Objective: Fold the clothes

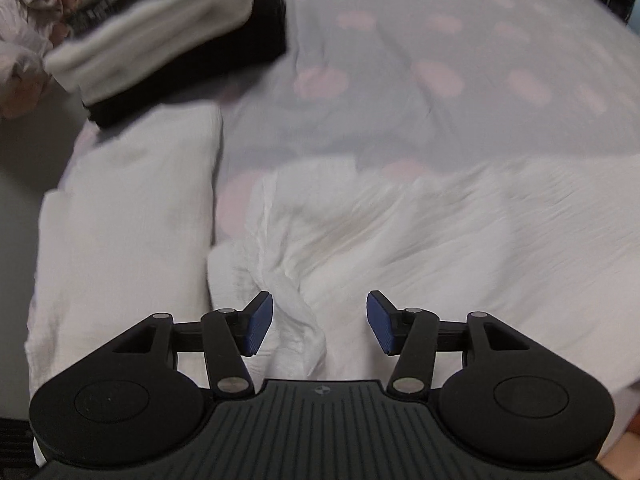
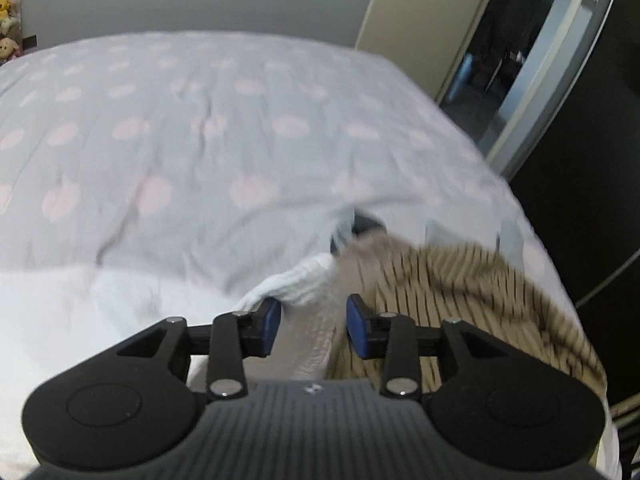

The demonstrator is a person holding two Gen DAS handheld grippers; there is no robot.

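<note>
Soft white garment [image 1: 400, 232] lies rumpled on the bed [image 1: 440, 60].
Both the left gripper [image 1: 320, 322] and right gripper [image 2: 313, 326] gape, empty; light, limp cloth looks best pinched at a bunched edge.

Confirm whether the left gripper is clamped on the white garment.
No: the left gripper stands open above the crumpled white garment.

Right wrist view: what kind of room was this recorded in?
Most likely a bedroom: a wide bed under a grey bedspread with pink spots, soft plush toys piled in the far left corner, and a cream door standing open.
</note>
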